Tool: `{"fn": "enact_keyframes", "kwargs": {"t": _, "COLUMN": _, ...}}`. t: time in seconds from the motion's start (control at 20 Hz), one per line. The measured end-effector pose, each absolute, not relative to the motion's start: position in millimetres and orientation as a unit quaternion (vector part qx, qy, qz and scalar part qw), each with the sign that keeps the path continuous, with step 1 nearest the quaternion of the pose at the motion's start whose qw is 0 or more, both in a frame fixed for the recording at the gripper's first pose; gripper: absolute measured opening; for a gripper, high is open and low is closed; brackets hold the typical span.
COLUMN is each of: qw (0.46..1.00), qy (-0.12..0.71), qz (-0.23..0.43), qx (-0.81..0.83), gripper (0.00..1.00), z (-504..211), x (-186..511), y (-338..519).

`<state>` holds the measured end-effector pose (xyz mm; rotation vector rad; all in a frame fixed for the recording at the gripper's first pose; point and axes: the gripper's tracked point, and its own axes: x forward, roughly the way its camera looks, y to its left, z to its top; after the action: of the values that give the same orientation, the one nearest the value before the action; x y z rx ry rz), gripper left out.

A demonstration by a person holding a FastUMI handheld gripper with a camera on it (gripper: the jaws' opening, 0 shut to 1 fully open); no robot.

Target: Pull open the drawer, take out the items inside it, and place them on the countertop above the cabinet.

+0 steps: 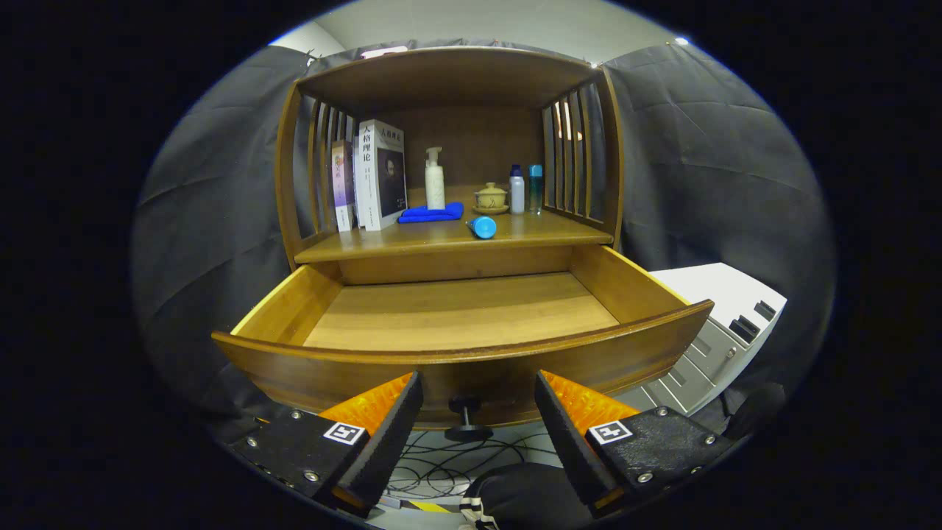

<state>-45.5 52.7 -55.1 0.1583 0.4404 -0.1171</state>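
The wooden drawer (456, 361) is pulled far out of the cabinet, and its bare wooden floor (460, 313) shows nothing lying on it. Its dark knob (466, 416) sticks out of the front panel between my fingers. My gripper (478, 416) is open, level with the drawer front, its fingers either side of the knob and apart from it. On the countertop (441, 237) above lie a blue cylinder (483, 227) near the front edge and a folded blue cloth (430, 213) behind it.
On the countertop stand books (379, 177) at the left, a white pump bottle (434, 180), a small lidded tea bowl (491, 198) and two small bottles (525, 189). A white filing cabinet (725, 331) stands right of the drawer. Cables (441, 464) lie on the floor below.
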Motion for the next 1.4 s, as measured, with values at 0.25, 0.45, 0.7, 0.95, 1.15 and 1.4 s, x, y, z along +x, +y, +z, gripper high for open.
{"fn": "enact_keyframes", "kwargs": {"t": 0.25, "qw": 0.970, "qy": 0.228, "qz": -0.029, "qx": 0.078, "gripper": 0.94, "z": -69, "x": -40, "y": 63}}
{"fn": "enact_keyframes", "kwargs": {"t": 0.45, "qw": 0.975, "qy": 0.212, "qz": -0.017, "qx": 0.056, "gripper": 0.92, "z": -68, "x": -36, "y": 65}}
{"fn": "enact_keyframes", "kwargs": {"t": 0.7, "qw": 0.979, "qy": 0.198, "qz": -0.020, "qx": 0.042, "gripper": 0.92, "z": -66, "x": -30, "y": 62}}
{"fn": "enact_keyframes", "kwargs": {"t": 0.95, "qw": 0.981, "qy": 0.184, "qz": -0.017, "qx": 0.061, "gripper": 0.92, "z": -68, "x": -17, "y": 59}}
{"fn": "enact_keyframes", "kwargs": {"t": 1.15, "qw": 0.983, "qy": 0.172, "qz": -0.006, "qx": 0.061, "gripper": 0.92, "z": -67, "x": -2, "y": 60}}
{"fn": "enact_keyframes", "kwargs": {"t": 1.4, "qw": 0.984, "qy": 0.159, "qz": -0.003, "qx": 0.078, "gripper": 0.93, "z": -66, "x": 23, "y": 59}}
